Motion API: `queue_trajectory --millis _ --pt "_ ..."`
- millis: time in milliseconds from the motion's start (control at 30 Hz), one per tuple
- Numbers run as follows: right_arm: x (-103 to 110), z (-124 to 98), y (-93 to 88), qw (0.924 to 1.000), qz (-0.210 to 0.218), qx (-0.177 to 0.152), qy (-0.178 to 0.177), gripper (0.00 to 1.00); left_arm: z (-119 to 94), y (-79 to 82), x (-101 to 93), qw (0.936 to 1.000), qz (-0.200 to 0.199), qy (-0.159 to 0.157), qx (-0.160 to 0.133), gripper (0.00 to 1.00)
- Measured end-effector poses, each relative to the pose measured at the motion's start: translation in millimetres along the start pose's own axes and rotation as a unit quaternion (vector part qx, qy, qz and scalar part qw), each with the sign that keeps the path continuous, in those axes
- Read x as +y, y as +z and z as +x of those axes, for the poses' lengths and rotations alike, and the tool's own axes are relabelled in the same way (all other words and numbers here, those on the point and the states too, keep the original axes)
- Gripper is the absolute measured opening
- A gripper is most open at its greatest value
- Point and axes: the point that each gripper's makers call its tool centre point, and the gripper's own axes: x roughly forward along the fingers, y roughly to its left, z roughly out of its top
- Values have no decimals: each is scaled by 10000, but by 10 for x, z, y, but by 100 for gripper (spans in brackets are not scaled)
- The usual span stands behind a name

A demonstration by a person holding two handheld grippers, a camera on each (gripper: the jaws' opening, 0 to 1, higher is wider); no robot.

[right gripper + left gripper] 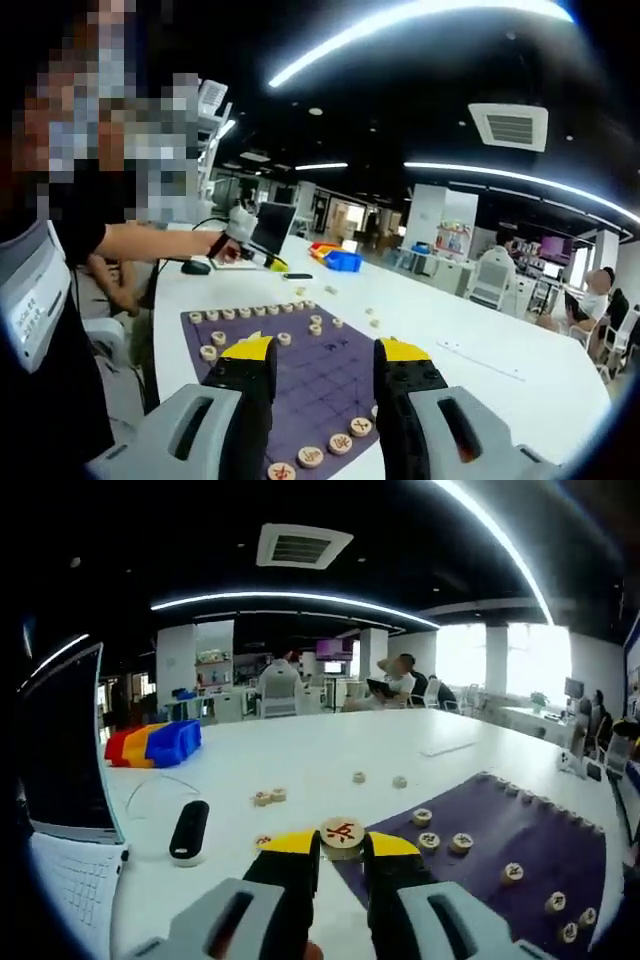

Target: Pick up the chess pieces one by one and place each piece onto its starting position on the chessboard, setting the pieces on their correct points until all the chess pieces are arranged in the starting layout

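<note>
Holding a round wooden chess piece (343,833) between the yellow-tipped jaws of the left gripper (342,848), red character face toward the lens, lifted off the white table (330,745). Lying to the right of and just beyond that gripper: the purple chessboard (500,825), near corner almost under the right jaw, so a short carry rightward and forward looks enough to reach a point on it. Scattered on the table well ahead and to the left: loose pieces (269,797) not yet picked up, nearer to this gripper than to the other. Hovering jaws apart and empty over the board's middle: the right gripper (318,365), with a placed row (252,312) along the far edge and another at the near edge (312,455). Being round, the held disc offers no long axis to align, only its face to keep upward.
</note>
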Motion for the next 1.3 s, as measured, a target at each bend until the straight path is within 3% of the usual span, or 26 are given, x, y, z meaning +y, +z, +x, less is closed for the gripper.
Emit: queue_trajectory --millis 267,533,867,1000,1167,1300 --pt "19 5 -7 10000 -8 2 -8 40 168 307 -653 9975 247 -631 -184 20" --pt "-7 -30 -31 10000 6 -10 -22 40 603 334 -1194 9936 441 -1041 -45 20" --pt "-295 -118 -164 9981 -61 251 -554 40 1292 71 -1804 9857 734 -1434 499 20" --pt "-371 -139 -212 9974 -41 318 -644 40 1559 -129 -2031 9796 936 -1561 854 20" --pt "-407 -146 -171 9976 -5 232 -655 40 1838 -347 -2076 9763 1031 -1485 1189 20" --pt "-446 -166 -111 9973 54 102 -726 39 2017 -458 -1975 9805 827 -1228 1295 20"
